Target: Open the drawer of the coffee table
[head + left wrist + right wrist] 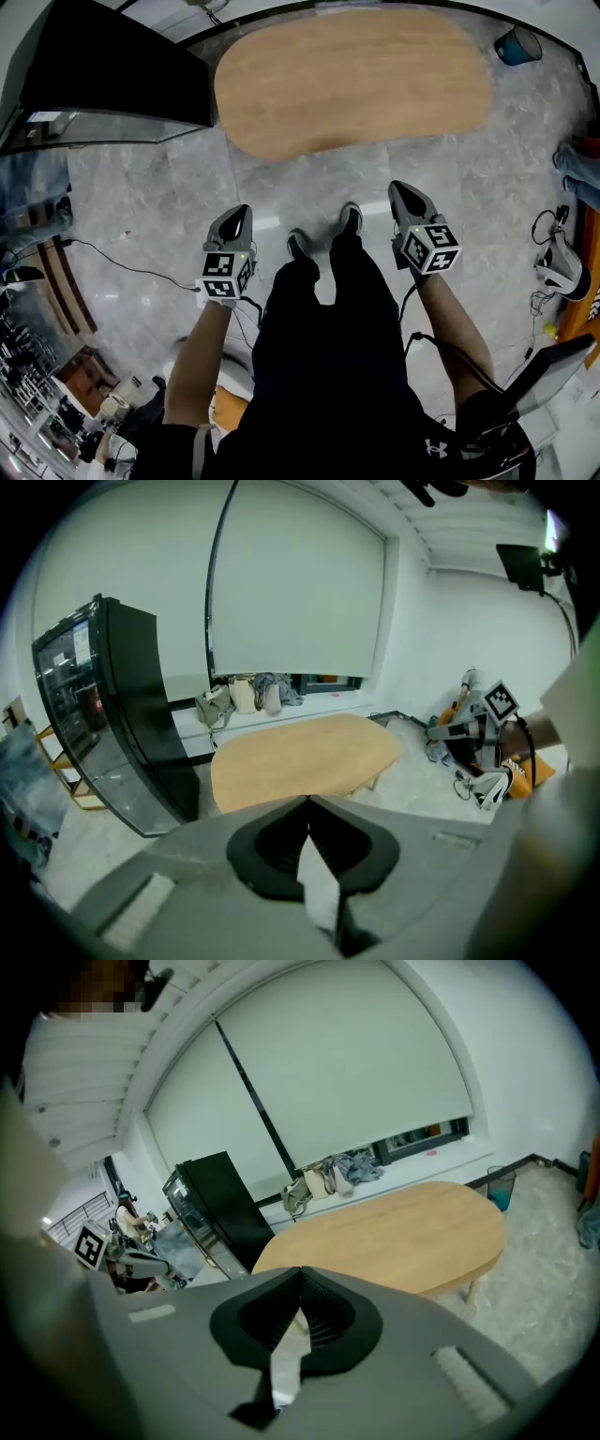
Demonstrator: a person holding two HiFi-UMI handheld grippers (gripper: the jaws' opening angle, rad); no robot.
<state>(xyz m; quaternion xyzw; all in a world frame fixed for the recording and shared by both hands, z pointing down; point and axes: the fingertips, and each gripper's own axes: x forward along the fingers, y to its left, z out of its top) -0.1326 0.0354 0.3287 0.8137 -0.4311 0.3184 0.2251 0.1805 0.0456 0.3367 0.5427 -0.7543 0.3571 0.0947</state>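
An oval light-wood coffee table stands on the grey stone floor ahead of the person's feet; it also shows as the coffee table in the left gripper view and the coffee table in the right gripper view. No drawer shows on it from these angles. My left gripper hangs over the floor, short of the table's near edge, its jaws shut with nothing between them. My right gripper is level with it on the other side of the legs, shut and empty too. In each gripper's own view the jaw tips meet: left gripper, right gripper.
A black glass-fronted cabinet stands left of the table. A blue bin sits at the far right. Cables trail across the floor at left, and equipment lies at the right. Bags rest on the window ledge behind the table.
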